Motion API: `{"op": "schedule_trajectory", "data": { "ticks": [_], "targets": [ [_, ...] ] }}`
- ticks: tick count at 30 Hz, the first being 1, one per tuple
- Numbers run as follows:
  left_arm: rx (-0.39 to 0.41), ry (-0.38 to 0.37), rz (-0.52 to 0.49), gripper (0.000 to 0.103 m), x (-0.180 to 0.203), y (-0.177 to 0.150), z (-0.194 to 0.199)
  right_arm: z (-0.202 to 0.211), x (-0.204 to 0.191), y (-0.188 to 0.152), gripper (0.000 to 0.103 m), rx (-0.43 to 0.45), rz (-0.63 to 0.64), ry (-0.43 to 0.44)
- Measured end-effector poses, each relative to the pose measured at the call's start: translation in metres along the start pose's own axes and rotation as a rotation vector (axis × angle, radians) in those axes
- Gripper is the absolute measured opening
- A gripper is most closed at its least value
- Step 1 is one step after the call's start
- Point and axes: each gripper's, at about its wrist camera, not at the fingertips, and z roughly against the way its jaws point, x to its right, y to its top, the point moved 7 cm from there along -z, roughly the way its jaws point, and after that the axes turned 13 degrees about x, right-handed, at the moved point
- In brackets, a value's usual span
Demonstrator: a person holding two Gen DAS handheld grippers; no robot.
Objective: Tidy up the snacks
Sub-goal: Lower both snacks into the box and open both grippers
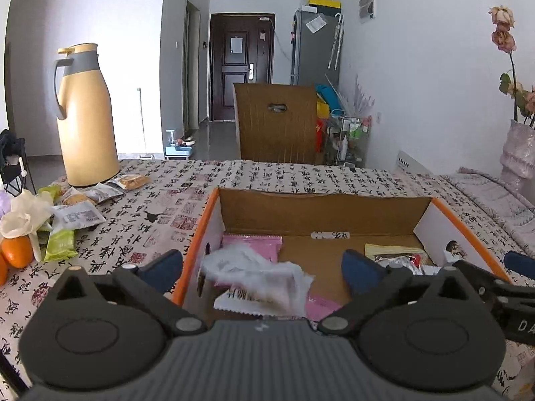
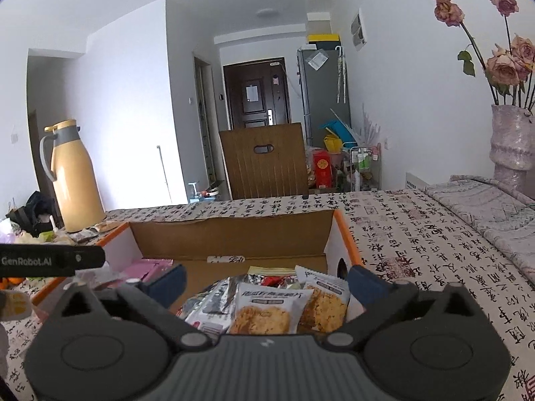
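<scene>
An open cardboard box with orange edges (image 1: 321,214) (image 2: 230,234) sits on the calligraphy-print tablecloth. My left gripper (image 1: 262,267) is open over the box's left half, above a blurred white packet (image 1: 257,274) and pink packets (image 1: 254,244). My right gripper (image 2: 265,279) is open over the box's right half, above white cracker packets (image 2: 267,307) and other wrappers (image 2: 214,304). More snack packets (image 1: 77,214) lie loose on the table at the left; nothing is gripped.
A yellow thermos jug (image 1: 83,117) (image 2: 77,177) stands at the table's far left. Oranges (image 1: 16,250) and a crumpled bag lie at the left edge. A vase of dried roses (image 2: 511,140) stands at the right. A wooden chair (image 1: 277,120) is behind the table.
</scene>
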Motion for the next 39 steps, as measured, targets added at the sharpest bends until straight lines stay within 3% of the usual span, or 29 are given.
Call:
{"op": "schedule_trajectory", "data": {
  "ticks": [14,25,39],
  "targets": [
    [0.022,-0.009,-0.011,0.103,0.009,0.012,0.014,0.008,0.0,0.012,0.103,0.026,0.006,0.004],
    [0.042,-0.041,-0.017,0.103,0.013,0.03,0.046,0.046,0.0,0.036,0.103,0.079,0.038,-0.013],
    [0.018,-0.055,-0.034,0.103,0.006,0.007,0.098,0.107,0.006,0.027,0.103,0.061,0.067,-0.024]
  ]
}}
